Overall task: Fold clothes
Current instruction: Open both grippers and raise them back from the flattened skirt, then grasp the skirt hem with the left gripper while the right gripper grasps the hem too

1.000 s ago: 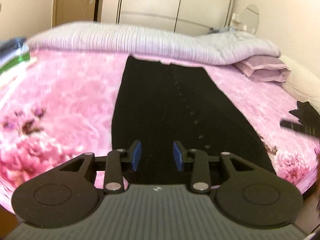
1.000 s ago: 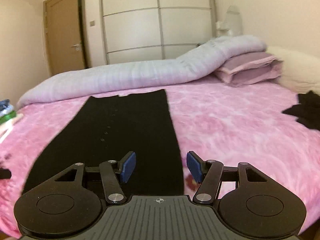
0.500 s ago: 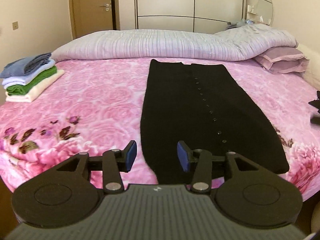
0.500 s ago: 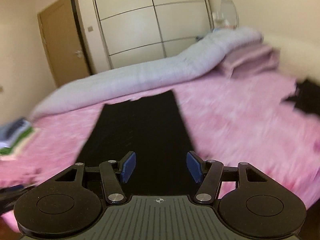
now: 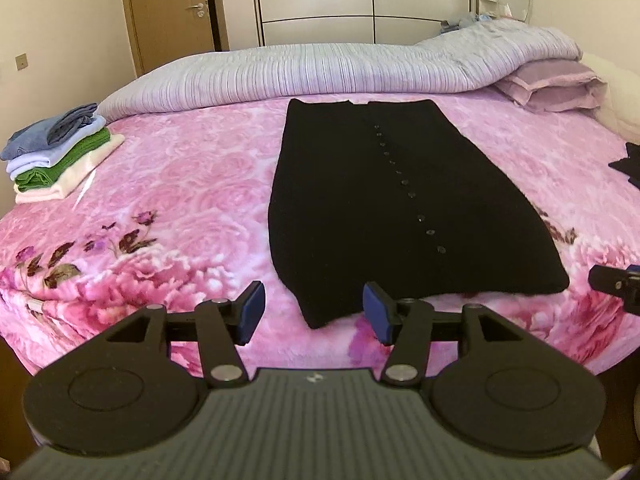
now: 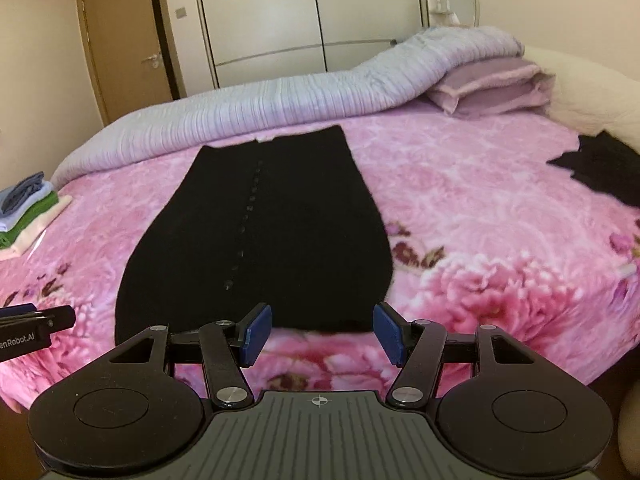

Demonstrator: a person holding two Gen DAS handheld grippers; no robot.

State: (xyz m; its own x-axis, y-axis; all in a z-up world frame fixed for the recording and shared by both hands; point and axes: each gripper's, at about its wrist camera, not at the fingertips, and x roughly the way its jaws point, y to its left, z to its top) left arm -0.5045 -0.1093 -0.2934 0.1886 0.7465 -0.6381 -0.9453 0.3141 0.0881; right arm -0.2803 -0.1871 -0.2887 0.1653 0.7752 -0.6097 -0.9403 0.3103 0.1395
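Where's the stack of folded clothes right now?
The stack of folded clothes sits at the far left edge of the pink floral bedspread in both wrist views, left of the black garment, near the striped duvet.

A wide bed [image 5: 192,184] filled the room, spread with a pink blanket printed with roses. Down its middle lay a long black garment [image 5: 392,200], flat, with a line of small buttons running its length and its near end close to the bed's front edge. Along the far side stretched a rolled lilac quilt [image 5: 320,72], and beside its right end sat a mauve pillow [image 5: 560,84]. At the left edge stood a stack of folded clothes [image 5: 56,156]. Another dark garment [image 6: 600,168] lay crumpled far right.
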